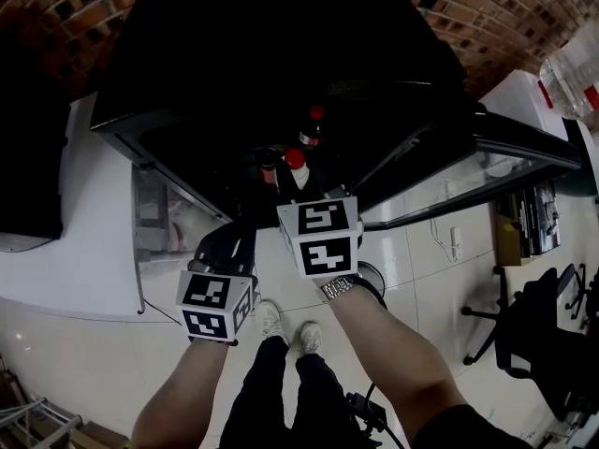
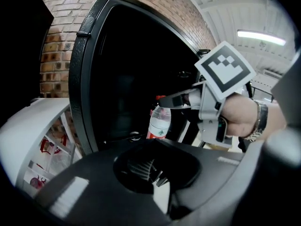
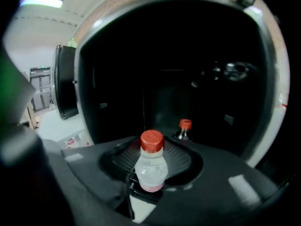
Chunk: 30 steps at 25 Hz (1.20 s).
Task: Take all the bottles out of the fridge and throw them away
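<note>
The black fridge [image 1: 234, 64] stands open in front of me. My right gripper [image 1: 298, 187] is shut on a clear bottle with a red cap [image 1: 296, 160] at the fridge's mouth. In the right gripper view this bottle [image 3: 151, 166] stands upright between the jaws of the right gripper [image 3: 150, 185]. A dark bottle with a red cap [image 3: 184, 128] stands deeper inside the fridge [image 3: 117, 55]. The left gripper view shows the held bottle [image 2: 159, 121] hanging from the right gripper [image 2: 176, 100]. My left gripper [image 1: 229, 243] waits lower left, holding nothing. The left gripper's [image 2: 155, 173] jaw gap is unclear.
Another red-capped bottle [image 1: 316, 115] and a dark-topped one [image 1: 269, 157] show inside the fridge. Its glass door [image 1: 505, 152] swings open to the right. A white counter [image 1: 75, 251] is at the left, an office chair [image 1: 533, 330] at the right, and my feet [image 1: 285, 325] are below.
</note>
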Each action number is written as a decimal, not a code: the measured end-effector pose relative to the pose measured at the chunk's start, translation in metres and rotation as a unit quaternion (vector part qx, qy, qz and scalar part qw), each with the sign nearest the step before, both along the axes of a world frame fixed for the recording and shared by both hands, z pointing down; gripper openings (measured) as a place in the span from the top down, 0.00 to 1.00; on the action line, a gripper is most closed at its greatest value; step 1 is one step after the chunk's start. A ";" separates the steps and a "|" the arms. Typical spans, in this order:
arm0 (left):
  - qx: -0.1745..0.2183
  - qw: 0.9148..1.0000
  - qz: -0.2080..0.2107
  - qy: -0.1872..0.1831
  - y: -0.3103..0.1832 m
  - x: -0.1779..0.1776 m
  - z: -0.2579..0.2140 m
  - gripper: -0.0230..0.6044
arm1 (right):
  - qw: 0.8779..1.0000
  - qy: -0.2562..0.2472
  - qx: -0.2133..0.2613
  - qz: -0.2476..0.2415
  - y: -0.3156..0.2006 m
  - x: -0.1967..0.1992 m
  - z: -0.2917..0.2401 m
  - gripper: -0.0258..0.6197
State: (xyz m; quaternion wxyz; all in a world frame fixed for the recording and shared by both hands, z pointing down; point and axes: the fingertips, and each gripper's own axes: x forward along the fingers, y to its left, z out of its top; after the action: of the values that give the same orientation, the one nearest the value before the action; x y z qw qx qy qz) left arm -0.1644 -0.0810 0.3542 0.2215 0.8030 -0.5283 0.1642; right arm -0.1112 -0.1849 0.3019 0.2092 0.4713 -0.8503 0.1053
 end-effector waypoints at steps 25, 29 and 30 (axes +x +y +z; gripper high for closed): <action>-0.115 0.975 0.190 -0.014 0.114 0.224 0.137 0.96 | 0.972 0.080 -0.194 0.108 0.236 0.270 0.232 0.74; -0.131 0.968 0.213 -0.020 0.128 0.248 0.158 0.96 | 0.964 0.092 -0.222 0.118 0.257 0.295 0.272 0.74; -0.135 0.967 0.217 -0.022 0.131 0.253 0.163 0.96 | 0.962 0.096 -0.228 0.119 0.261 0.298 0.280 0.74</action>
State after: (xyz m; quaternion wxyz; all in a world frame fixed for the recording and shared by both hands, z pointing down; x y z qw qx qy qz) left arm 0.0881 0.0495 0.5170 0.2751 0.8576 -0.3188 0.2953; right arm 0.1870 0.0760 0.5820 0.3775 0.5167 -0.7177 0.2746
